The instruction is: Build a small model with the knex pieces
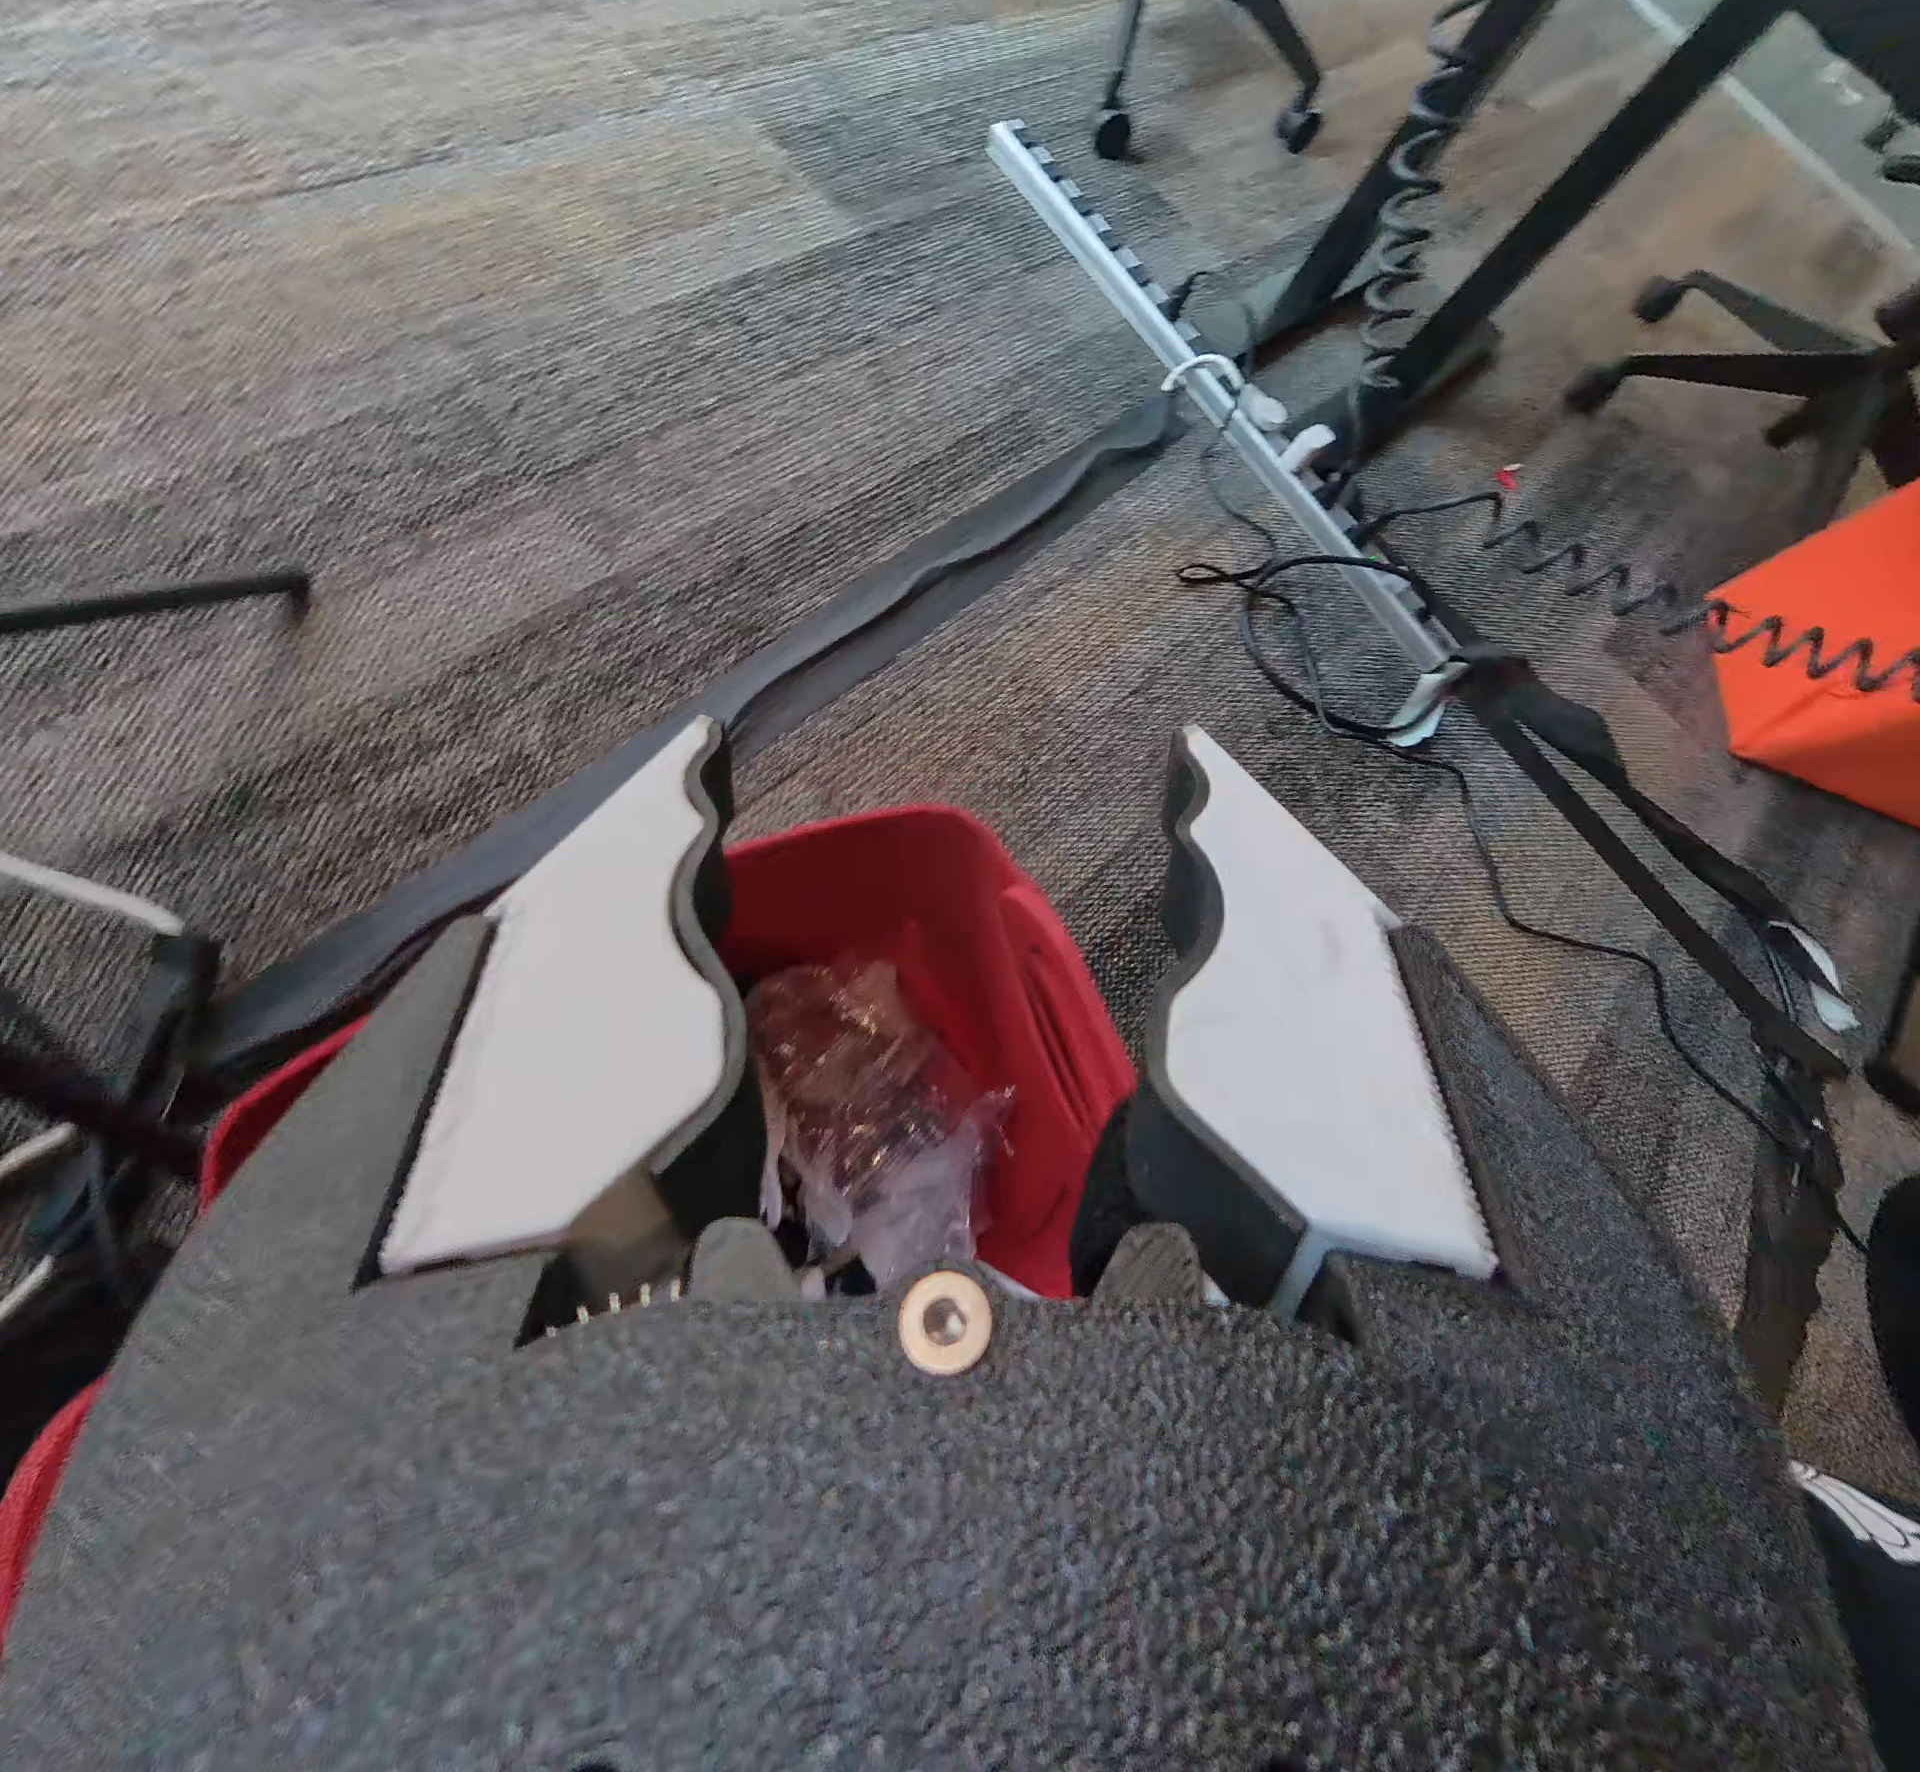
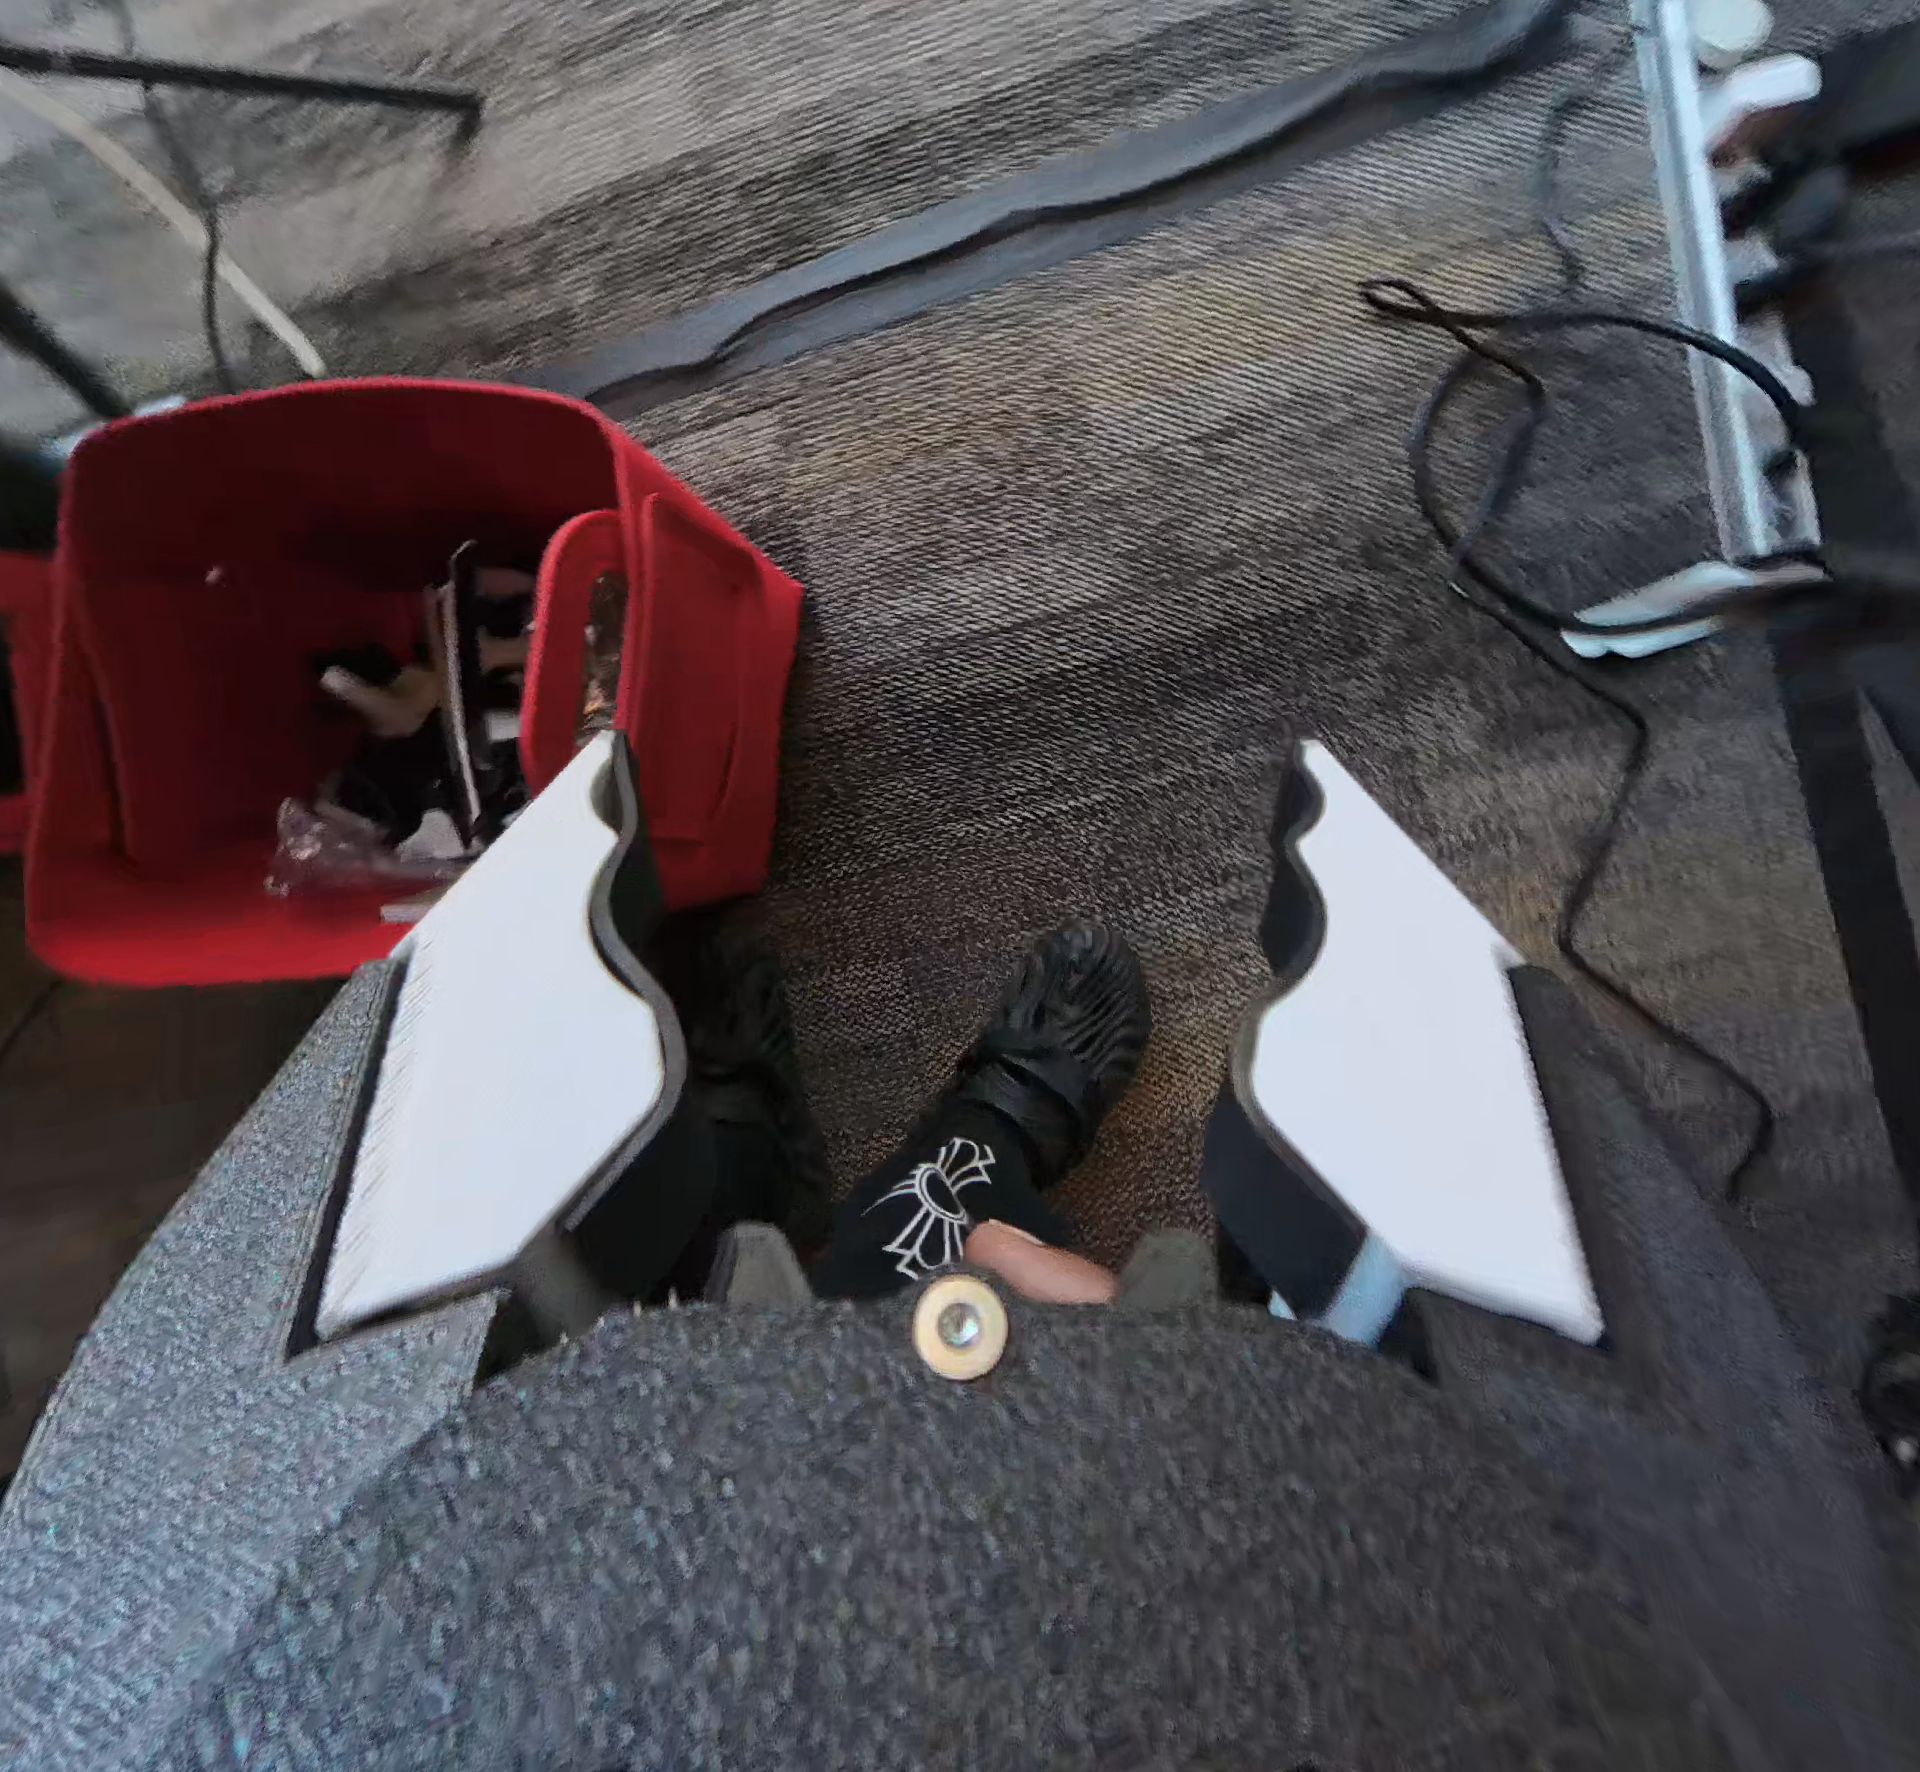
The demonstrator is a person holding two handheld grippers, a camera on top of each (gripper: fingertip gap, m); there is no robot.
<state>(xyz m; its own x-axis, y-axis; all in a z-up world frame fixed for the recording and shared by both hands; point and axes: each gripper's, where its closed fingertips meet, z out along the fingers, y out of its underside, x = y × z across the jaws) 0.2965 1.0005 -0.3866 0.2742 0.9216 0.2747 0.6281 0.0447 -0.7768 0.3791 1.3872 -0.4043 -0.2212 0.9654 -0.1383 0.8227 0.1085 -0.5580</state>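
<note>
Your left claw (image 1: 945, 787) is spread wide and holds nothing; directly below it sits the red bin (image 1: 997, 912) with crinkled clear wrapping (image 1: 862, 1068) inside. Your right claw (image 2: 956, 787) is also wide and empty, above carpet (image 2: 1039, 579), the bin to its left, a black shoe (image 2: 1070, 1005) beneath.

No legible text — none anywhere

Bin (image 2: 675, 683): bright red felt.
Carpet (image 1: 468, 268): mottled grey-brown, striped weave.
Box (image 1: 1829, 683): orange.
Shoe (image 2: 1070, 1005): black, ribbed.
Trouser leg (image 2: 935, 1203): black, white cross motif.
Power strip (image 1: 1195, 351): silver-white.
</note>
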